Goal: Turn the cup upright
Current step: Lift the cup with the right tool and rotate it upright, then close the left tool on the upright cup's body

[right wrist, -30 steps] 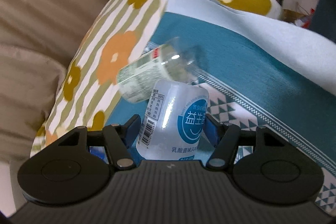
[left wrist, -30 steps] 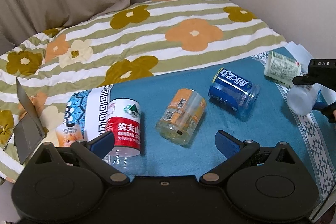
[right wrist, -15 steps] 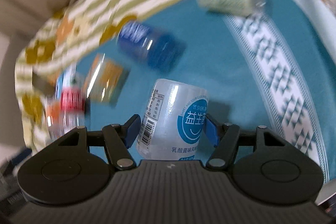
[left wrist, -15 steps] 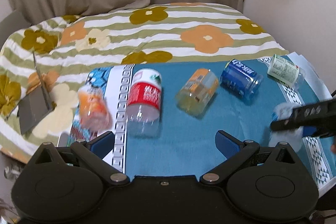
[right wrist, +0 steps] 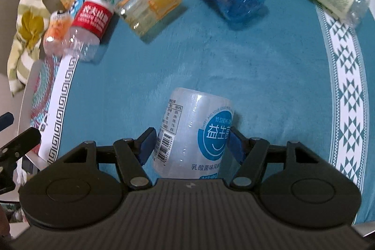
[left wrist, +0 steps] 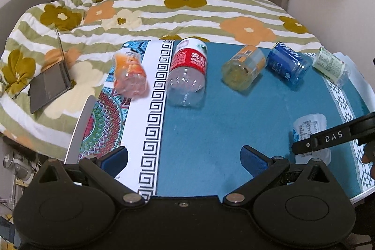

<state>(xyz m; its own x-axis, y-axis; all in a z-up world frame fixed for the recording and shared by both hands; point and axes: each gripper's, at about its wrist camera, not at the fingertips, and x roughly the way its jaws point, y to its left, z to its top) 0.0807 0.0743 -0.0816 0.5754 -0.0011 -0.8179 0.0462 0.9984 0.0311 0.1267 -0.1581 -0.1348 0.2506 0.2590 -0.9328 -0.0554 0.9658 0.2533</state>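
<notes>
My right gripper (right wrist: 190, 142) is shut on a frosted white cup (right wrist: 194, 132) with a blue round label. It holds the cup over the teal cloth at the near right. In the left wrist view the same cup (left wrist: 309, 127) stands about upright with the right gripper's black bar across it. My left gripper (left wrist: 184, 159) is open and empty, above the near edge of the cloth, left of that cup. Several other cups lie on their sides along the far part of the cloth.
Lying in a row are an orange cup (left wrist: 130, 76), a red-label cup (left wrist: 187, 73), a yellow cup (left wrist: 243, 67), a blue cup (left wrist: 287, 63) and a green-label cup (left wrist: 331, 66). A flowered quilt (left wrist: 164, 13) lies behind. A grey laptop (left wrist: 50, 83) sits at left.
My right gripper has swung the white cup down from near the green-label cup to the near right of the cloth. The left gripper has pulled back and up, still open.
</notes>
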